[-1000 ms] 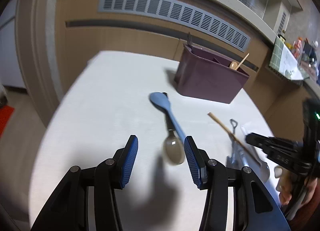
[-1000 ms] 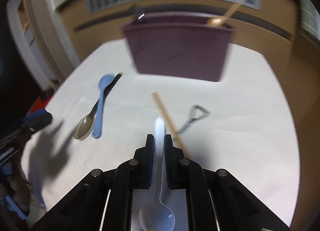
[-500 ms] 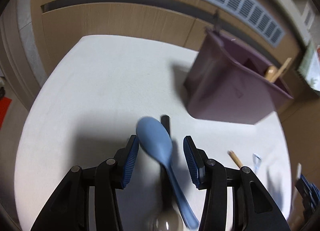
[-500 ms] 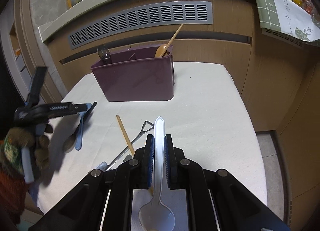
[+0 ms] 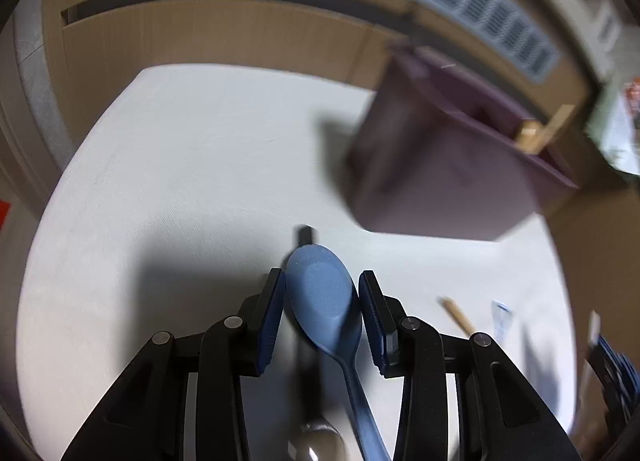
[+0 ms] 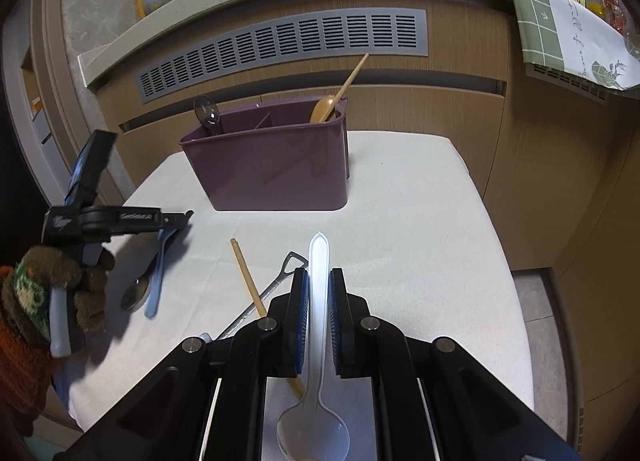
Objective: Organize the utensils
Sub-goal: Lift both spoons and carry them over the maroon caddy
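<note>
Between the closing left fingers [image 5: 322, 303] lies a blue spoon [image 5: 320, 293], contact unclear; right fingers [image 6: 319, 293] clench a white spoon [image 6: 318, 341].

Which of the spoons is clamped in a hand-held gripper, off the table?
The white plastic spoon, clamped by its handle in the right hand-held gripper. The blue spoon and metal spoon lie on the table.

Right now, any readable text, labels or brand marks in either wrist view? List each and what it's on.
Nothing can be read for certain.
White embossed lettering on the left gripper arm: too small and blurred to read.
Dark script-like marks and a small drawing on the green-and-white cloth hanging from the counter: not legible.
Purple utensil caddy, white plastic spoon, blue spoon: no markings visible.
</note>
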Tool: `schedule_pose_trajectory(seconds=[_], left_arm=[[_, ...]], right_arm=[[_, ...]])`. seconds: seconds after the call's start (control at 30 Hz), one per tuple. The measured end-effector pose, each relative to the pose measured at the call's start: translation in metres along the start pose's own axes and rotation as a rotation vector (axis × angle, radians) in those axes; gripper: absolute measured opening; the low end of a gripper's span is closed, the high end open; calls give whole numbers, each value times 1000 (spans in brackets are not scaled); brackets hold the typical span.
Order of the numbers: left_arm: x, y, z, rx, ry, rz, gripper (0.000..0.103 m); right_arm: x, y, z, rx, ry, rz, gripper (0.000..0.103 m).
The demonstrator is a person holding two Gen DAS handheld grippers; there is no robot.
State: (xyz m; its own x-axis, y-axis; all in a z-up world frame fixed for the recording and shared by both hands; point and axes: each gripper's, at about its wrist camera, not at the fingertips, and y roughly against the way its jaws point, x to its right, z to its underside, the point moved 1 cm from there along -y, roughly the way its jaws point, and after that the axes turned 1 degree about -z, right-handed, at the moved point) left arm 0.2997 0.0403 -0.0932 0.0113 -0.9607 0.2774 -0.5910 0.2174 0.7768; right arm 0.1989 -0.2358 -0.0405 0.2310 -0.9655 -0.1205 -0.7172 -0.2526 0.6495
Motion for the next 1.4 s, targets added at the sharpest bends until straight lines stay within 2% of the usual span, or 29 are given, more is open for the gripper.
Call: schedule_pose_trajectory(seconds=[0.13, 0.37, 0.47, 0.77, 1.0, 1.1, 1.2, 1.3, 1.4], left_arm=[[23, 48, 28, 131, -97, 48, 38], [49, 102, 64, 210, -198, 86, 38], [60, 117, 70, 238, -230, 78, 37], [71, 160, 69, 320, -246, 121, 35], [79, 173, 68, 351, -263, 106, 35], [86, 183, 57, 373, -286, 99, 35], [102, 218, 23, 464, -347, 109, 35], [119, 255, -21, 560, -386, 110, 35], [125, 266, -65, 613, -376, 81, 35]], right_arm=[[1, 5, -2, 11, -7, -1, 8], [-3, 11, -1, 21, -25, -28, 9], [-5, 15, -1, 27, -21, -28, 9], [-8, 38, -4, 81, -7, -20, 8], [-7, 46, -3, 105, -9, -20, 8], [-8, 52, -14, 131, -2, -25, 8], [-11, 74, -49, 223, 31, -60, 8], [-17, 117, -108, 423, 90, -78, 8], [-17, 136, -153, 548, 94, -149, 9]])
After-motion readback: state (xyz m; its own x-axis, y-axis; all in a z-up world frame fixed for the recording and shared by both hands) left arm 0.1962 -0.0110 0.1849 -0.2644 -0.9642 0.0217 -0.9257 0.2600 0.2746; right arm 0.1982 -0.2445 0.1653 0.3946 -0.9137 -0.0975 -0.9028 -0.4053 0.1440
